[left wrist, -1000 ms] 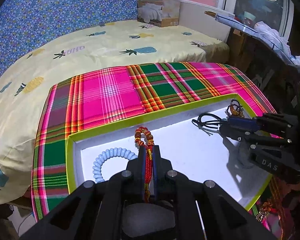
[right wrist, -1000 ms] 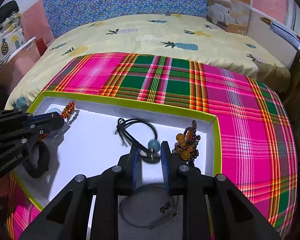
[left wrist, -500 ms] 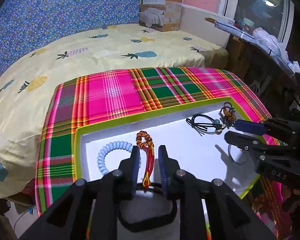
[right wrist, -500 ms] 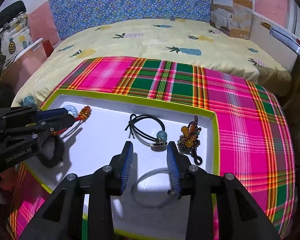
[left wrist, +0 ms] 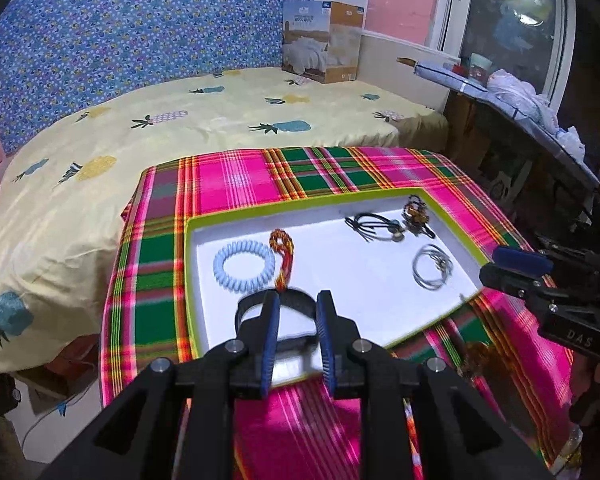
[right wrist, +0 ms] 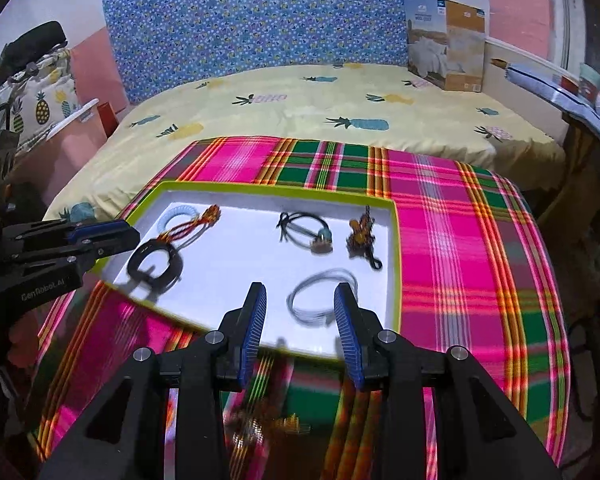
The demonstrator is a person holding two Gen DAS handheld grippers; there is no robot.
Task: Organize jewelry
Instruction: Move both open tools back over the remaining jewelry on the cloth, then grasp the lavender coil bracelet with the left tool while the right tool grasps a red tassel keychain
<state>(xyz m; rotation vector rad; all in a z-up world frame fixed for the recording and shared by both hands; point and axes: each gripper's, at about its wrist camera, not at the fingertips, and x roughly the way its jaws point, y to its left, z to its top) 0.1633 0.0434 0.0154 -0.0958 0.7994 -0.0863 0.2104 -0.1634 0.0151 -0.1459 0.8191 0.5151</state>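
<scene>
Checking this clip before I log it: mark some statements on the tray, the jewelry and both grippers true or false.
1. The left gripper is shut on the red and gold braided bracelet. False: its jaws are apart and the bracelet lies in the tray.
2. The pale blue spiral coil bracelet lies inside the white tray with the lime green rim. True.
3. The right gripper is open and holds nothing. True.
4. The silver wire bangle lies outside the tray on the pink and green plaid cloth. False: it lies inside the tray.
5. The amber bead cluster sits near the tray's right side in the right wrist view. True.
</scene>
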